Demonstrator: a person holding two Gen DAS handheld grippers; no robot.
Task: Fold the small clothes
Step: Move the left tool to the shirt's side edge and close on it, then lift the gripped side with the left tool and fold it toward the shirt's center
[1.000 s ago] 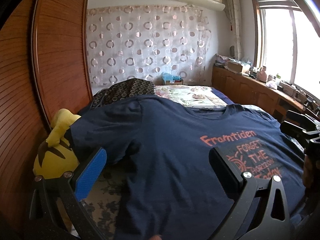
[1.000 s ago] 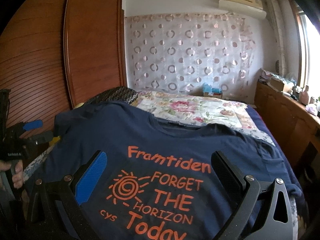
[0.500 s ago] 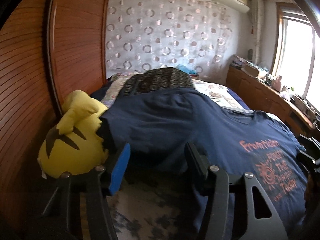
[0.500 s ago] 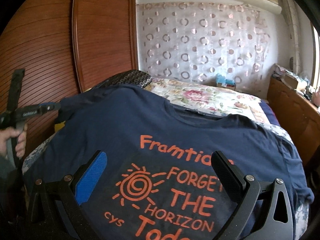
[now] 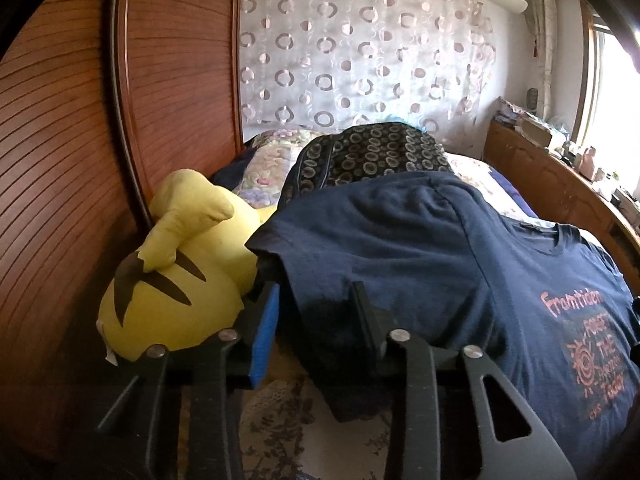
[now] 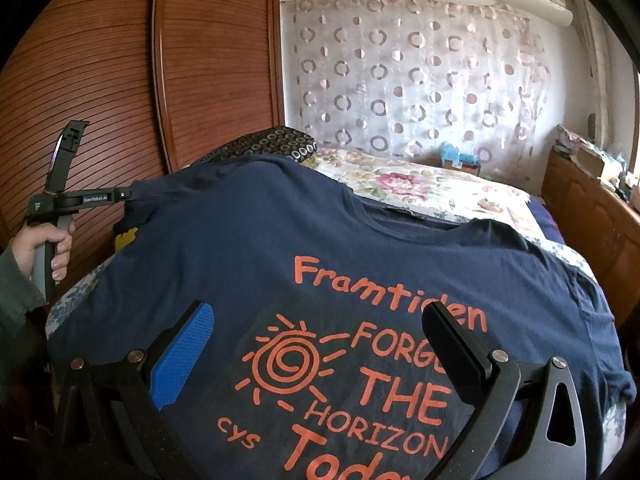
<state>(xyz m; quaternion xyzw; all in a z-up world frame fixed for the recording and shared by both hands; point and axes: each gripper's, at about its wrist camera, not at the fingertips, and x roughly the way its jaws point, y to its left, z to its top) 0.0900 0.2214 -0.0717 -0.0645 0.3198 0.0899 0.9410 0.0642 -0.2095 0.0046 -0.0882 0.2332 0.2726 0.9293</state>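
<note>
A navy T-shirt [image 5: 440, 248] with orange print lies face up across the bed; it fills the right wrist view [image 6: 280, 232]. My left gripper [image 5: 316, 304] has its jaws drawn in around the hem of the shirt's left sleeve, with cloth bunched between them. From the right wrist view the left gripper [image 6: 126, 194] meets the raised sleeve corner, held by a person's hand [image 6: 28, 248]. My right gripper [image 6: 318, 316] hovers open over the orange print, nothing between its fingers.
A yellow plush toy [image 5: 172, 292] lies against the wooden wardrobe [image 5: 60, 160], just left of the sleeve. A dark patterned pillow [image 5: 372, 152] sits behind the shirt. The floral bedspread [image 6: 420, 188] stretches beyond; a wooden cabinet [image 6: 592, 208] lines the right side.
My left gripper swung left to the sleeve and its jaws narrowed from wide open onto the sleeve hem. The right gripper came closer to the print, still open.
</note>
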